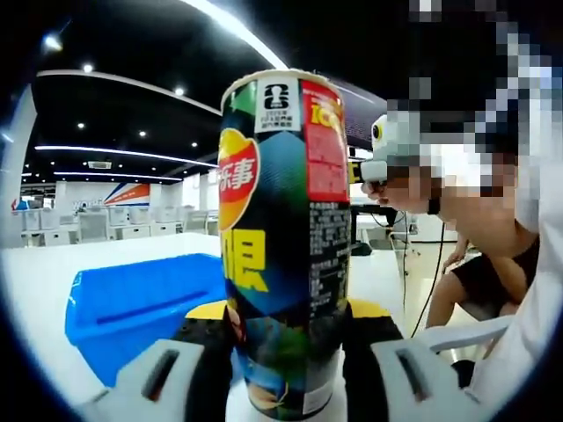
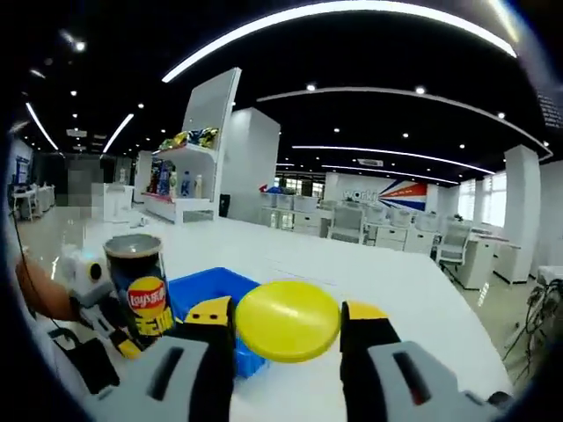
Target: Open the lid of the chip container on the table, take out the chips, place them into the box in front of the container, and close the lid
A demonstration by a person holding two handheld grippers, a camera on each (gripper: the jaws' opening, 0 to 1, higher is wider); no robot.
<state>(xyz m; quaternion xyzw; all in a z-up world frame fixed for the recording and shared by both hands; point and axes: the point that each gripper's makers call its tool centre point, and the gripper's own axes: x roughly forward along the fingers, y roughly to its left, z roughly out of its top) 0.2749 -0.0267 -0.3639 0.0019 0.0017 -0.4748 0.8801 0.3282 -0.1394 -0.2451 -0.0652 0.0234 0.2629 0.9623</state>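
White tabletop (image 2: 369, 281) carries the upright chip can (image 1: 286, 237), pinched by the left gripper (image 1: 286, 369). Beside the can, the blue box (image 2: 211, 294) waits. Right gripper (image 2: 288, 352) pinches the yellow lid (image 2: 287, 321) just beyond the can's open, upward-facing mouth.

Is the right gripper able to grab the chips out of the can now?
Probably not yet: the right gripper is shut on the yellow lid, so its jaws are full. The can stands open.
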